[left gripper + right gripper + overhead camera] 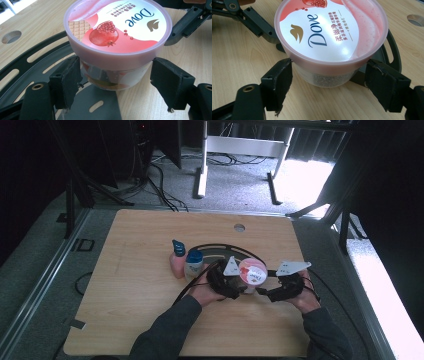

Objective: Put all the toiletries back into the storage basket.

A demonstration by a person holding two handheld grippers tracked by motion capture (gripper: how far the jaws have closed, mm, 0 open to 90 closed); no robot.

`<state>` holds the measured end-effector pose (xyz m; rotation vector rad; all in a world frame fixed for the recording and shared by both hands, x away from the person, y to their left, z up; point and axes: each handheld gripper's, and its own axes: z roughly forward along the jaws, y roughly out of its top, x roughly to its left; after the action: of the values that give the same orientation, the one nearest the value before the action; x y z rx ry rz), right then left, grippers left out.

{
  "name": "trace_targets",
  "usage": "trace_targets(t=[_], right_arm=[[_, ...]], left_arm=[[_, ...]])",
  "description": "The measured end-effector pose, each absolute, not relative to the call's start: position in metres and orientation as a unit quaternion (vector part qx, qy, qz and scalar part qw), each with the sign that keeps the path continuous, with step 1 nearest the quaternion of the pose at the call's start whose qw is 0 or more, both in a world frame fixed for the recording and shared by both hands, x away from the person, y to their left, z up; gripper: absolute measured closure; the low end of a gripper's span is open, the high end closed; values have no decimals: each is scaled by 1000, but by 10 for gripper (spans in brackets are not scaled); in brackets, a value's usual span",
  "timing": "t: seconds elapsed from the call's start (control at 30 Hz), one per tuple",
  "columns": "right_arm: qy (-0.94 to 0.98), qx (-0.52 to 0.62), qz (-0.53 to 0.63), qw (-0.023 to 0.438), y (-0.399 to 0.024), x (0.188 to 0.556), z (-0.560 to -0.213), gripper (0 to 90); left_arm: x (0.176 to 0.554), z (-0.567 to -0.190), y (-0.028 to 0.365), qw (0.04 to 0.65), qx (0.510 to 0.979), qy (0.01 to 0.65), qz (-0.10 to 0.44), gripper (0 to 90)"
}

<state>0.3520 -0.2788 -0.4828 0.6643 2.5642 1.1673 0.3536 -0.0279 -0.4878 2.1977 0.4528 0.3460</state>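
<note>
A pink-lidded Dove tub (pixel 252 271) was seen standing on the wooden table (pixel 135 285), partly over a black slotted plate (pixel 37 65), flanked from both sides. The left gripper (pixel 115 80) was held with its jaws spread around the tub's body beneath the lid, the left pad (pixel 66 80) touching or nearly touching it, the other just clear. The right gripper (pixel 329 82) was likewise set astride the tub, jaws parted, nothing clamped. Two blue-capped bottles (pixel 186 261) were left standing just beside the left hand (pixel 205 292).
</note>
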Motion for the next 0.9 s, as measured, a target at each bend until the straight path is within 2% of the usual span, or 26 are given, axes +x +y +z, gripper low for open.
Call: trace_targets(t=[0.9], right_arm=[[885, 230, 387, 117, -279, 372, -484, 227]], left_arm=[[369, -487, -32, 409, 881, 184, 149, 257]])
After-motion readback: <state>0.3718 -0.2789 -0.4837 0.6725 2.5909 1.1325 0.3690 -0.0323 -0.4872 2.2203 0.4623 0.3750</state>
